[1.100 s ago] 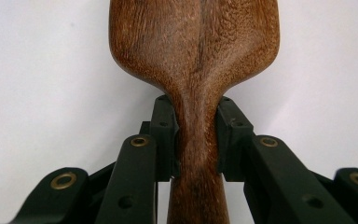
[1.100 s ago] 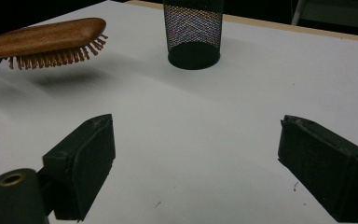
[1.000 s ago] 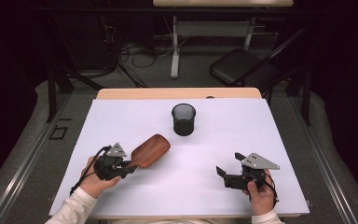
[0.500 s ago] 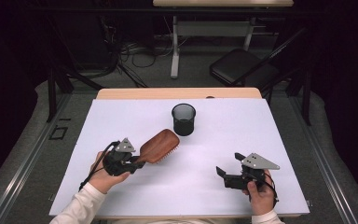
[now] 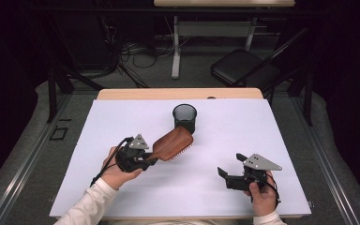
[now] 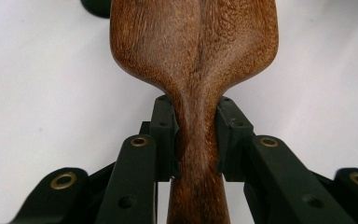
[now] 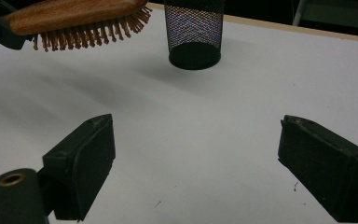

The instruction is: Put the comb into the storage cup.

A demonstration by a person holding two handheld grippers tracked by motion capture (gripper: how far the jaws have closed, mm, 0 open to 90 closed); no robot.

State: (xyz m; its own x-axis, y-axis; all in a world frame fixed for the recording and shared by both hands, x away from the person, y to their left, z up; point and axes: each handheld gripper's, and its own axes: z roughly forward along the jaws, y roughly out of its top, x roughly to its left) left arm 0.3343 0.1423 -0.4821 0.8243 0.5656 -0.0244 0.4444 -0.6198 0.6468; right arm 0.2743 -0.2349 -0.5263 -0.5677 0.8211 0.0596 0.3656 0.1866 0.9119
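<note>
Left gripper (image 5: 146, 159): jaws narrowed and clamped on the neck of the wooden hairbrush (image 5: 171, 143), where handle meets head; in the left gripper view both pads press the wood from either side (image 6: 196, 135)
Hairbrush position: lifted clear of the white surface (image 5: 225, 140), head pointing toward the far edge, tip just in front of the mesh cup (image 5: 184, 117); bristles face down, seen from the right gripper view (image 7: 74, 21)
Right gripper (image 5: 228, 174): jaws spread wide, nothing between them, bare surface showing in the gap (image 7: 193, 163); it sits low near the near right corner of the surface
Mesh cup: black, upright, near the middle of the far edge; its mesh wall and solid base are seen in the right gripper view (image 7: 194, 30)
Writing and labels: none readable on hairbrush, cup or grippers
Cut off: the hairbrush head runs past the top edge of the left gripper view and its handle end past the bottom; the cup rim is cropped in the right gripper view
Hard to make out: whether the hairbrush tip touches the cup cannot be told from the high view; cup contents not discernible
</note>
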